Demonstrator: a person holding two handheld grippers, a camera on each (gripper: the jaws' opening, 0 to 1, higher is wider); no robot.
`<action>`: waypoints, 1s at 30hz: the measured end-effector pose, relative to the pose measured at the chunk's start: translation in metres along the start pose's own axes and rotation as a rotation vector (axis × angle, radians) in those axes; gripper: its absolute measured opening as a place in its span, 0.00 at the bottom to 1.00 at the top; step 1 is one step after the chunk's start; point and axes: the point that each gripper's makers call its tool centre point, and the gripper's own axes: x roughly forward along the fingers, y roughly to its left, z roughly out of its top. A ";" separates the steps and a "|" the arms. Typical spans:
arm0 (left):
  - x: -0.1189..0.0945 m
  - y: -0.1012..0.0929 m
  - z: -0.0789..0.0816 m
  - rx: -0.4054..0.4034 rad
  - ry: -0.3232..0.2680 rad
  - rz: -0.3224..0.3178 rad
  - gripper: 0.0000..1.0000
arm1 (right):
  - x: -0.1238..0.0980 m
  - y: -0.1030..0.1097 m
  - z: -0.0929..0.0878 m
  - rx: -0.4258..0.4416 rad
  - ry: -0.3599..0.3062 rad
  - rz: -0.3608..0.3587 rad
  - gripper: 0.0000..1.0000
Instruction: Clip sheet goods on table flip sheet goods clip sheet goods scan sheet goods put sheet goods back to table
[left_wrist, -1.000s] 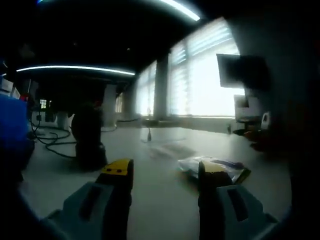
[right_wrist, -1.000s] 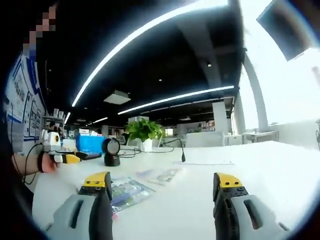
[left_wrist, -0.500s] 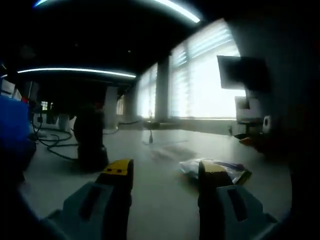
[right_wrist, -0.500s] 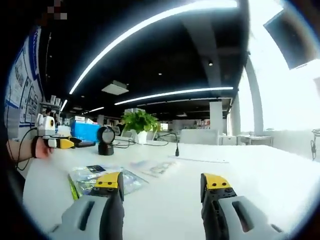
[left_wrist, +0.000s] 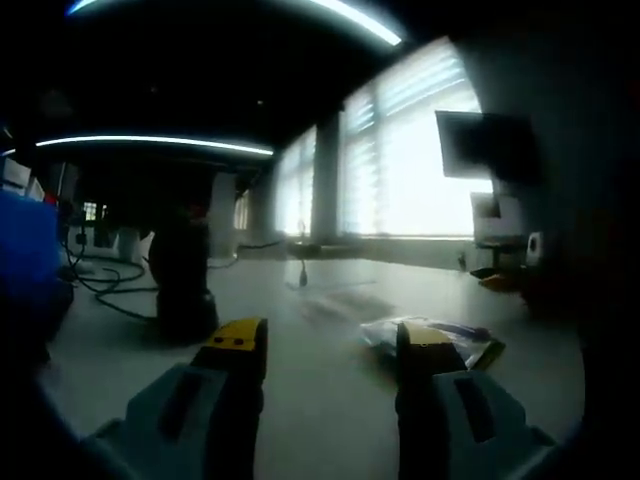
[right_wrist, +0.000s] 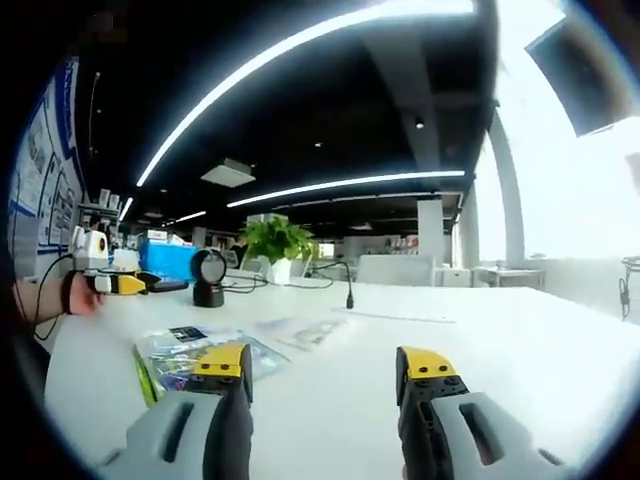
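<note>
At lower left of the right gripper view, the sheet goods (right_wrist: 185, 352) lie flat on the table (right_wrist: 520, 340), seemingly just beyond the left jaw of the empty, wide-open right gripper (right_wrist: 322, 365), while the left gripper (left_wrist: 322, 342), likewise agape, hangs near it.

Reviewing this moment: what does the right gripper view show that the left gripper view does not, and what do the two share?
Right gripper view alone: a potted plant, a person's hand holding the left gripper, and a second flat sheet farther along the table. Left gripper view alone: bright blinds and a dark wall screen. Both share the white table, the clear packet of sheet goods and the dark scanner on its stand.
</note>
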 end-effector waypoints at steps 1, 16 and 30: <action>0.000 0.000 0.000 -0.001 0.000 0.000 0.44 | 0.000 0.000 0.000 0.002 0.000 -0.002 0.54; -0.001 0.001 0.001 -0.006 -0.002 0.004 0.44 | -0.001 -0.004 0.001 -0.005 -0.005 -0.008 0.64; -0.001 0.000 0.001 -0.009 -0.001 0.002 0.43 | -0.002 -0.001 0.002 0.007 -0.005 -0.002 0.53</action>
